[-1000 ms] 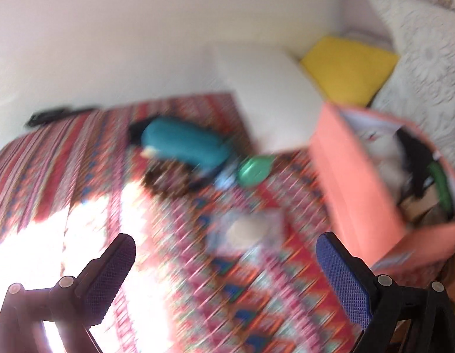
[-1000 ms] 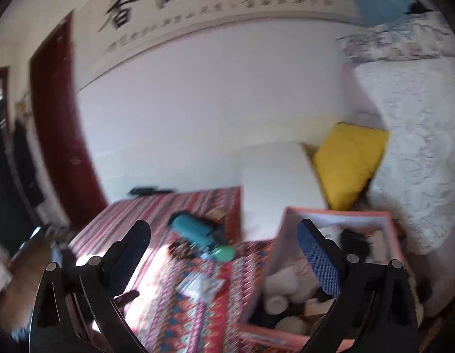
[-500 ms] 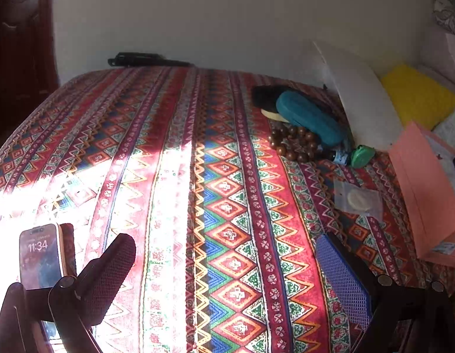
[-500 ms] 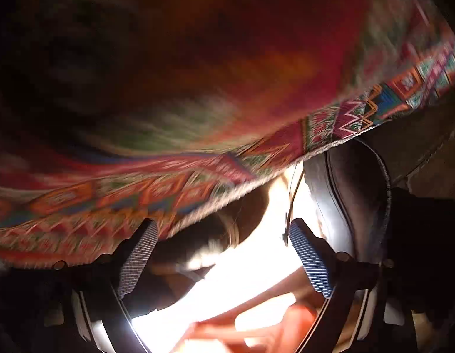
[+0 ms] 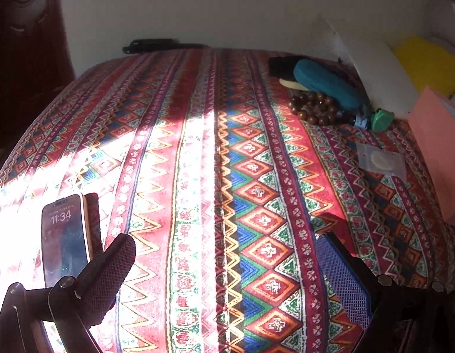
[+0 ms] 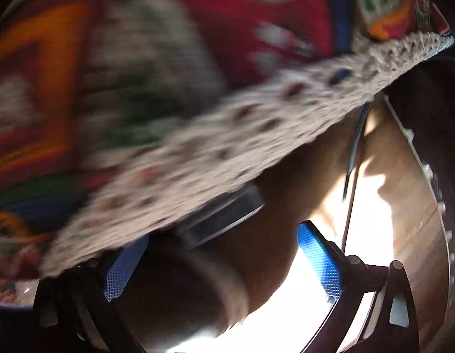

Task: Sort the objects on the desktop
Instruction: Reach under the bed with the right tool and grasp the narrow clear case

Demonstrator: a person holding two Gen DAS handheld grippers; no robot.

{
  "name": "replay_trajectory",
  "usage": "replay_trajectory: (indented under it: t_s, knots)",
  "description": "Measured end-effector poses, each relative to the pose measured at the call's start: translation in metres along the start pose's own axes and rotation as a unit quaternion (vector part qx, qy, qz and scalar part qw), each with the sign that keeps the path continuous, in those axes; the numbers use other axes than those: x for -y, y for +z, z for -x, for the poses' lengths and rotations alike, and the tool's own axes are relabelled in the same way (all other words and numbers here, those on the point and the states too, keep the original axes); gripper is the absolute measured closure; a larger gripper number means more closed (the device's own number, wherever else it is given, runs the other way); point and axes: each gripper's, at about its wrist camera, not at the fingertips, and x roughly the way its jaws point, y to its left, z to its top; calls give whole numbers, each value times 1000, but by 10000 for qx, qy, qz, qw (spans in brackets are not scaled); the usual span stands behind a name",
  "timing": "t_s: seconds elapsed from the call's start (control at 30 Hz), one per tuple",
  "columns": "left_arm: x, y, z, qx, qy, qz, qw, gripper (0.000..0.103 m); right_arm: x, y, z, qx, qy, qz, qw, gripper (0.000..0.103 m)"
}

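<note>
You are in a home: a patterned woven cloth (image 5: 227, 176) covers the surface, with a yellow cushion (image 5: 427, 64) and a dark wooden door (image 5: 24, 29).

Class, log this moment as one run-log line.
left gripper: open, empty | right gripper: open, blurred, at cloth edge | teal case, beads: unsorted

- Patterned red cloth (image 5: 227, 176) covers the surface, sunlit on its left part.
- White pillow (image 5: 374, 67) and yellow cushion (image 5: 427, 64) lie against the wall.
- Dark wooden door (image 5: 24, 29), possibly, at far left.
</note>
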Motion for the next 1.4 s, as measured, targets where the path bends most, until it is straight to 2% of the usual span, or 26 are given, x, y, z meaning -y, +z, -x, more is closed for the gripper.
replay_trajectory:
  t_s: [0.1,0.13,0.17,0.2,0.27,0.33,0.4,0.47,0.5,0.53,0.57,0.63,0.7,0.73,0.77,0.8,0.87,0.97,1.1,1.23,1.27,1.33,1.4]
  knots:
    - [-1,-17,-21,-432,142,-99,9989,2,8,3,-12,-8,-402,147,9991,1]
    - [-2,-24,-27,-540,169,-146,9983,2,10,4,-14,-54,-548,226,9982,10]
    - [-2,-30,-31,-624,196,-184,9977,2,9,6,-11,-203,-723,375,9965,26]
    - [-3,-36,-36,-709,224,-223,9970,2,10,9,-7,-405,-888,480,9941,33]
    - [-4,-40,-38,-792,170,-192,9965,2,17,16,0,-997,-1094,370,9883,62]
    - [-4,-38,-37,-786,29,-123,9968,2,34,27,9,-1185,-829,-329,9889,68]
    - [-1,-34,-30,-670,-84,-123,9976,2,50,36,17,-1353,-506,-1011,9843,68]
    - [3,-31,-22,-539,-167,-168,9983,2,62,40,23,-1440,142,-1600,9764,66]
    - [4,-30,-20,-514,-204,-190,9983,2,67,41,26,-1479,373,-1849,9708,50]
    - [5,-30,-19,-513,-238,-209,9982,2,69,42,31,-1516,378,-1995,9674,27]
    - [6,-30,-19,-521,-273,-228,9980,2,71,44,36,-1494,373,-2113,9652,19]
    - [6,-31,-20,-552,-285,-269,9977,2,71,55,49,-1194,338,-2179,9680,19]
    - [3,-32,-23,-590,-269,-285,9975,2,66,72,55,-1047,400,-2037,9726,22]
    - [2,-32,-25,-619,-255,-274,9974,2,63,80,56,-991,423,-1965,9746,32]
    - [-1,-32,-29,-656,-241,-258,9972,2,63,87,55,-971,419,-1927,9755,45]
    - [-4,-33,-32,-703,-218,-240,9970,2,65,90,56,-957,390,-1939,9756,52]
    - [-6,-34,-38,-801,-170,-211,9964,2,63,96,62,-1069,275,-1827,9770,77]
    - [-3,-35,-42,-880,-153,-213,9958,2,59,106,80,-1451,371,-1924,9698,78]
    - [8,-29,-30,-717,-317,-242,9966,2,30,130,147,-1712,645,-1768,9671,78]
    - [21,-25,-21,-628,-502,-246,9965,2,-8,144,232,-2247,1383,-1581,9515,78]
    - [24,-23,-20,-607,-550,-252,9963,2,-17,149,259,-2172,1541,-1402,9536,78]
    - [30,-19,-16,-531,-642,-262,9962,2,-30,172,329,-1321,1514,-949,9750,78]
    - [37,-15,-12,-430,-724,-259,9961,2,-44,194,398,-457,1473,-487,9868,78]
